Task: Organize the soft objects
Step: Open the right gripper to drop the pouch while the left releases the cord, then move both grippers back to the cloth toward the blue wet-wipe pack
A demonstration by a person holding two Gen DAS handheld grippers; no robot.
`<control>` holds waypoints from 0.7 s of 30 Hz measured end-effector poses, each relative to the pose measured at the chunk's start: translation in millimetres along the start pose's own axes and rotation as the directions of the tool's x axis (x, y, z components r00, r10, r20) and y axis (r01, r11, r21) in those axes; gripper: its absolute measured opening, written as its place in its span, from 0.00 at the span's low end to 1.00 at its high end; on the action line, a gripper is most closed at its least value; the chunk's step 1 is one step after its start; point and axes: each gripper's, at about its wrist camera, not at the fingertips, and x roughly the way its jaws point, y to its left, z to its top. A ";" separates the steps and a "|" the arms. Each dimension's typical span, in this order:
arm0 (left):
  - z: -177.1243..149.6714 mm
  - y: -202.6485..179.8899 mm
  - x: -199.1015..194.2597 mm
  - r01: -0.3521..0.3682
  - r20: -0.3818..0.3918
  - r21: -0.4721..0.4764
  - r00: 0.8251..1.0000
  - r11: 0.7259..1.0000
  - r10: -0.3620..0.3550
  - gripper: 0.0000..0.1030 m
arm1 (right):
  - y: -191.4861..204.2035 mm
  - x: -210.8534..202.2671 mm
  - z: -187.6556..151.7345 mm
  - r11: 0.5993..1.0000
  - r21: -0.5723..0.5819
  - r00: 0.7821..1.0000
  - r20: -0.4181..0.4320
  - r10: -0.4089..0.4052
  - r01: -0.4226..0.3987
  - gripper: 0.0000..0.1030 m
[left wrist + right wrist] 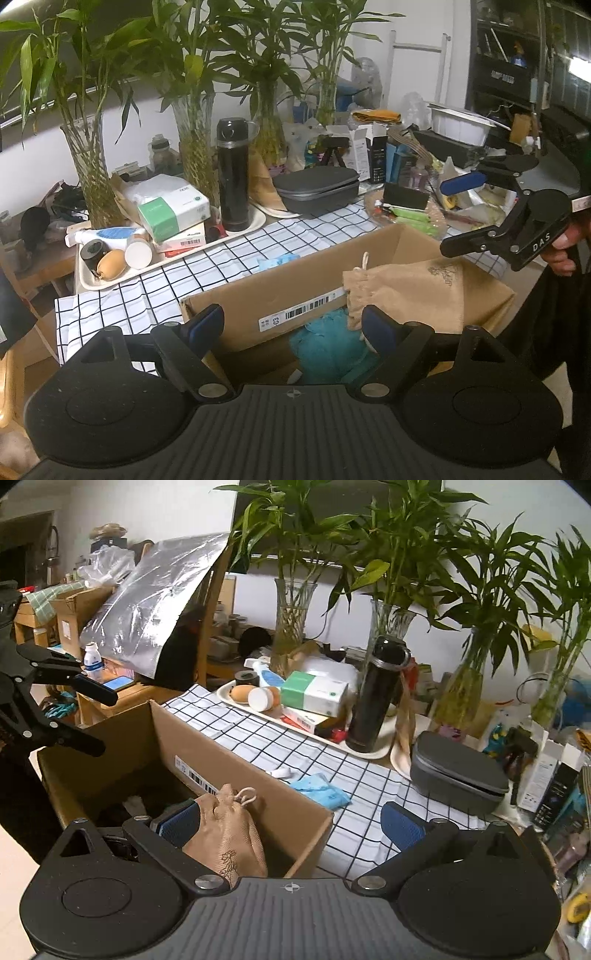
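Note:
An open cardboard box (pixel 295 291) (pixel 229 753) stands on the chequered tablecloth. A tan burlap drawstring pouch (pixel 406 295) (pixel 229 834) lies in it, leaning on the box wall, above a teal soft thing (pixel 328 347). My left gripper (pixel 293 325) (pixel 99 718) hangs open over the box, with only the pouch's corner near its right pad. My right gripper (pixel 291 827) (pixel 458 214) stands wide open over the box's corner. The pouch rests beside its left finger, not pinched. A light blue cloth (pixel 321 790) (pixel 277 260) lies on the tablecloth behind the box.
Behind the box a cream tray (pixel 255 225) holds a black flask (pixel 232 177), a green-and-white tissue box (pixel 173 212) and small items. A grey zip case (pixel 458 775) sits to the right. Glass vases of bamboo (pixel 458 690) line the back.

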 end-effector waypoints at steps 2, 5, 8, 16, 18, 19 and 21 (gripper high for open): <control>-0.1 -0.2 -0.3 -0.002 0.000 -0.002 1.000 1.000 0.002 0.80 | 1.9 0.2 -0.6 1.000 -0.007 1.000 -0.002 -0.012 0.012 1.00; 0.1 3.7 -0.5 -0.004 0.001 -0.013 1.000 1.000 0.004 0.80 | 3.8 1.1 -1.3 1.000 -0.012 1.000 -0.010 -0.019 0.019 1.00; 0.4 7.1 -0.1 -0.008 0.001 -0.028 1.000 1.000 0.008 0.80 | 4.0 1.2 -1.4 1.000 -0.012 1.000 -0.011 -0.018 0.018 1.00; 0.0 8.4 -1.0 -0.030 0.009 -0.041 1.000 0.999 0.030 0.80 | 3.5 2.8 -0.7 1.000 -0.005 1.000 -0.015 -0.020 0.020 1.00; 0.5 10.8 -1.3 -0.044 0.015 -0.057 0.999 0.997 0.045 0.80 | 3.3 2.9 -0.7 1.000 -0.003 1.000 -0.014 -0.019 0.019 1.00; 0.5 11.9 -1.3 -0.055 0.017 -0.066 0.998 0.996 0.057 0.80 | 2.9 2.8 -0.6 1.000 0.001 1.000 -0.013 -0.019 0.019 1.00; 0.3 14.0 -1.7 -0.074 0.017 -0.081 0.997 0.994 0.075 0.80 | 1.6 3.2 -0.1 1.000 0.009 1.000 -0.013 -0.017 0.017 1.00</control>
